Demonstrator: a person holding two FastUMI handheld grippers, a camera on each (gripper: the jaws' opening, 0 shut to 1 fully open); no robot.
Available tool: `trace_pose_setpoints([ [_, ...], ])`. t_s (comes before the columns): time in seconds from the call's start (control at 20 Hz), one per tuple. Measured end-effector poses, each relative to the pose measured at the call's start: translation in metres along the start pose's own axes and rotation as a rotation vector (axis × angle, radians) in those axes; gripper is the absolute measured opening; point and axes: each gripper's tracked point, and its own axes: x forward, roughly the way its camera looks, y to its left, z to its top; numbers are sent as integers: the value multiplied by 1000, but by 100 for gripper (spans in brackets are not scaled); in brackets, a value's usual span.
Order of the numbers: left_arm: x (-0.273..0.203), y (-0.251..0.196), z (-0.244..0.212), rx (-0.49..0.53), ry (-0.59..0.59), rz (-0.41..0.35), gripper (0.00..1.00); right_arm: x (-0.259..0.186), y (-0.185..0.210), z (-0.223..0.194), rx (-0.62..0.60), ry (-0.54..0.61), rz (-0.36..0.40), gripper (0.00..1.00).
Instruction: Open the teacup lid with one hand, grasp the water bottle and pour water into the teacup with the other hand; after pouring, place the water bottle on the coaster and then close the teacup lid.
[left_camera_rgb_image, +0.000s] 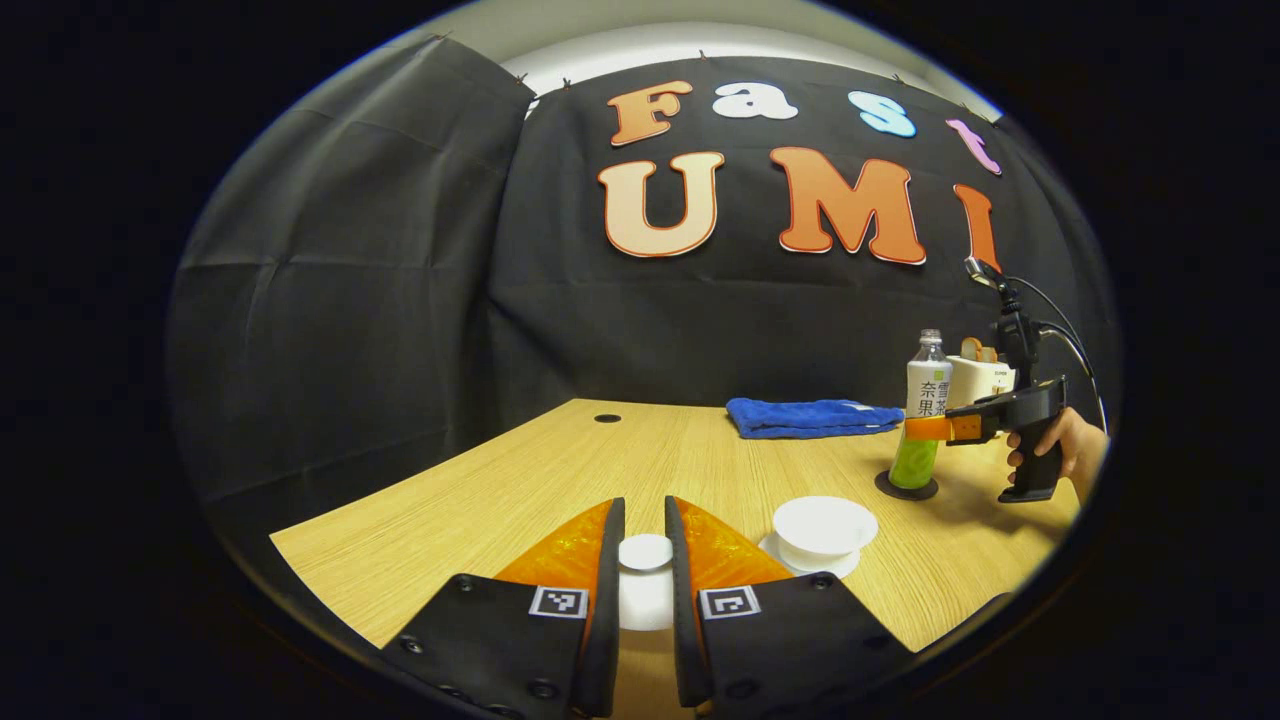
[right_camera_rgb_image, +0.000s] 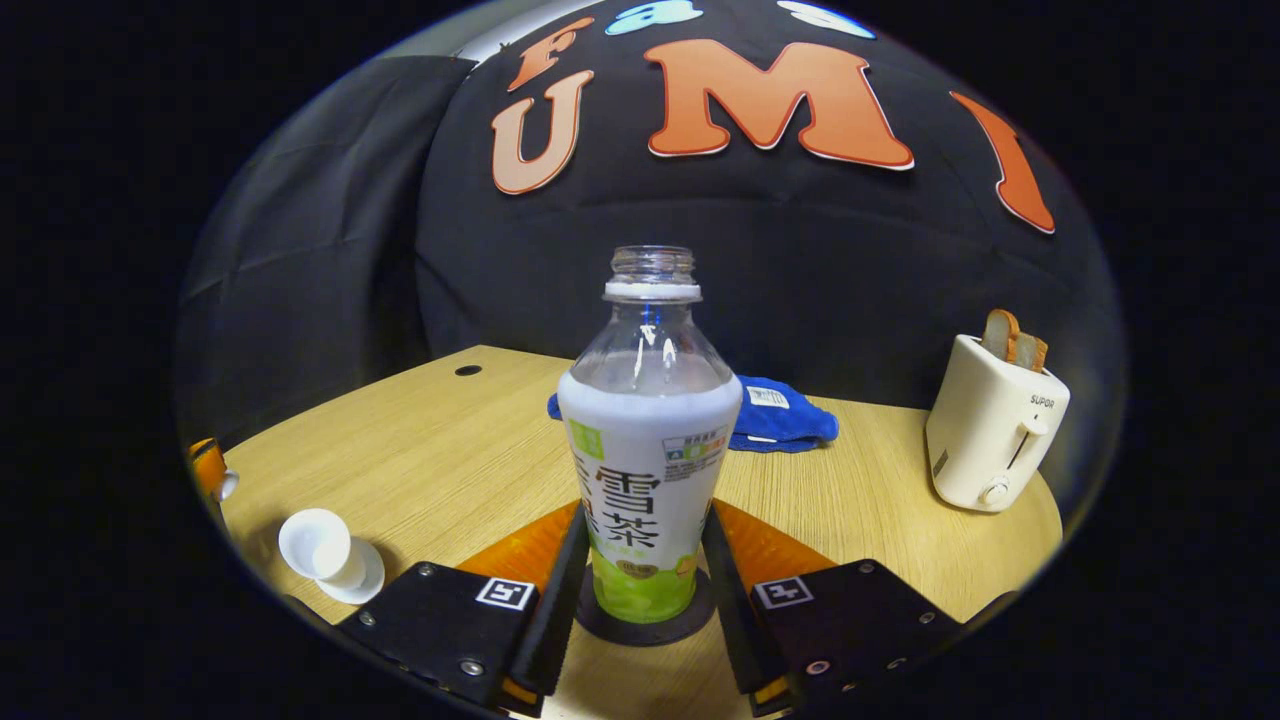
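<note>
A recording booth: black cloth walls (left_camera_rgb_image: 350, 300) around a wooden desk (left_camera_rgb_image: 560, 470) with a toaster (right_camera_rgb_image: 993, 425) and towel (left_camera_rgb_image: 810, 416).

Taking the upright clear plastic bottle with the white-and-green label (right_camera_rgb_image: 648, 470) as landmark: it stands on a dark round coaster (right_camera_rgb_image: 640, 618), with the right gripper (right_camera_rgb_image: 640, 560) flanking both sides. Behind it lies a folded blue towel (right_camera_rgb_image: 780, 415); to its right a cream toaster (right_camera_rgb_image: 990, 430); to its left a white lidless teacup on its saucer (right_camera_rgb_image: 325, 552). Bare wooden tabletop (right_camera_rgb_image: 440, 450) stretches between bottle and teacup.
</note>
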Motion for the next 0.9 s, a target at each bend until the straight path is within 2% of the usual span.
trace_pose_setpoints([
  [0.2, 15, -31, 10, -29, -7, -56, 27, 0, 0, -5, 4, 19, 12, 69],
  [0.25, 20, -43, 15, -39, -22, -78, 24, -2, 3, -5, 6, 19, 22, 71],
  [0.3, 24, -57, 22, -52, -36, -106, 27, -3, 6, -2, 9, 8, 35, 76],
  [0.5, 42, -104, 26, -84, -44, -192, 27, -17, 8, 11, -8, -44, 55, 87],
  [0.55, 46, -113, 24, -78, -42, -203, 29, -19, 7, 14, -13, -57, 58, 88],
  [0.75, 61, -136, 10, -41, -7, -217, 24, -32, -4, 11, -2, -69, 54, 90],
  [0.9, 71, -146, -6, 9, 37, -217, 27, -45, -14, 6, 7, -77, 57, 92],
])
